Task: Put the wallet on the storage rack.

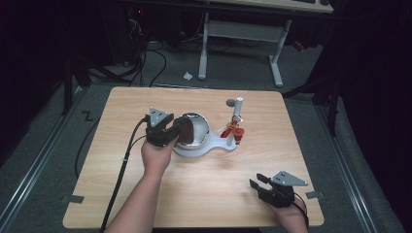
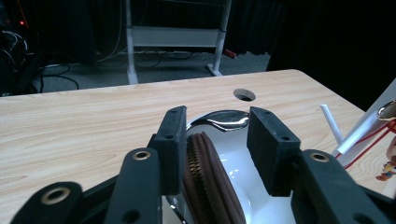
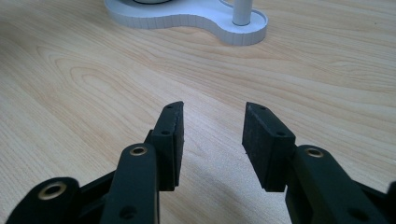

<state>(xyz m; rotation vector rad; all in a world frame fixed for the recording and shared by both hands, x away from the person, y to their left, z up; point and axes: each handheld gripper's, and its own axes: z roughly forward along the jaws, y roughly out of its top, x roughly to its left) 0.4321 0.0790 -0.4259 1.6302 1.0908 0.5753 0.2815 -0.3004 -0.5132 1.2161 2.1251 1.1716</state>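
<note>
A brown zippered pouch (image 2: 210,182) stands on edge inside a shiny metal bowl (image 2: 225,119) with a white inside. My left gripper (image 2: 217,126) is open around the pouch: the pouch leans against the left jaw and a gap separates it from the right jaw. From above, the left gripper (image 1: 180,131) hangs over the bowl (image 1: 198,127), which rests on a white stand (image 1: 216,148). On the table's front right, my right gripper (image 1: 257,180) is open with nothing in it; the right gripper (image 3: 212,126) points at the stand (image 3: 187,18).
A white post (image 1: 238,108) rises from the stand's right end, with a red and gold charm (image 1: 236,132) hanging on it. A round hole (image 1: 230,102) pierces the tabletop behind the post. Bare wood lies between my right gripper and the stand.
</note>
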